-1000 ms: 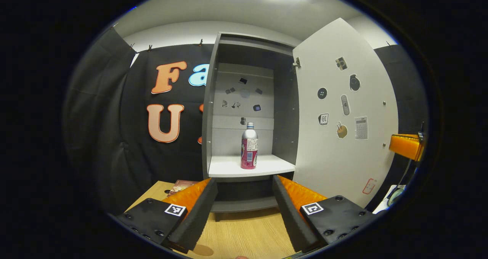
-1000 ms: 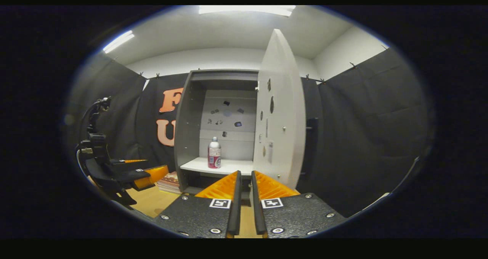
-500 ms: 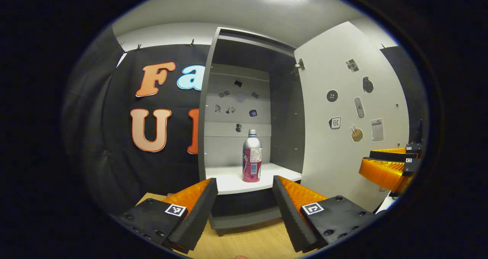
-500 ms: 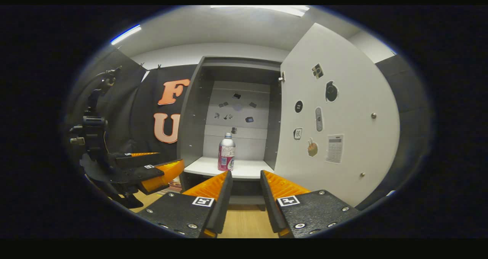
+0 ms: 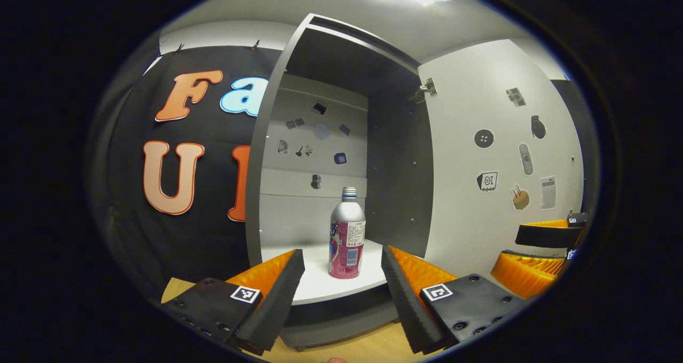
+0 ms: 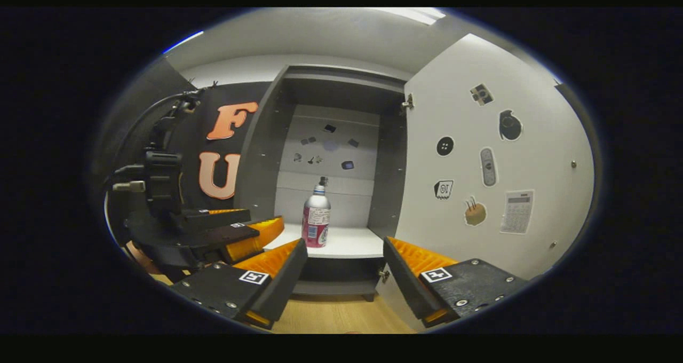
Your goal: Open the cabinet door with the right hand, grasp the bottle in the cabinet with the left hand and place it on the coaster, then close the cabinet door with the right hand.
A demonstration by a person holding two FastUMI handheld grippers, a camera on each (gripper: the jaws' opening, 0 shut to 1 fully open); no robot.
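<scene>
A: Left gripper view: door point(image 5: 501, 160) open at 3 o'clock; left gripper point(image 5: 341, 264) wide, bottle point(image 5: 347, 235) upright on the shelf point(image 5: 320, 285) at 12.

B: Right gripper view: right gripper point(image 6: 344, 253) wide, empty. Next, I'd judge, left advances and closes round the bottle.

We see the cabinet point(image 5: 277, 155) standing at the far side of the bench point(image 6: 336, 317), its door point(image 5: 496, 160) swung wide open to the right. The bottle point(image 5: 347, 234) stands upright on the shelf point(image 5: 320, 283) inside, near the shelf's front edge. Our left tool point(image 5: 341, 277) is just before the shelf, spread wide, with the bottle between its fingers and farther in. Our right tool point(image 6: 346, 264) sits nearer, before the door, also spread.
</scene>
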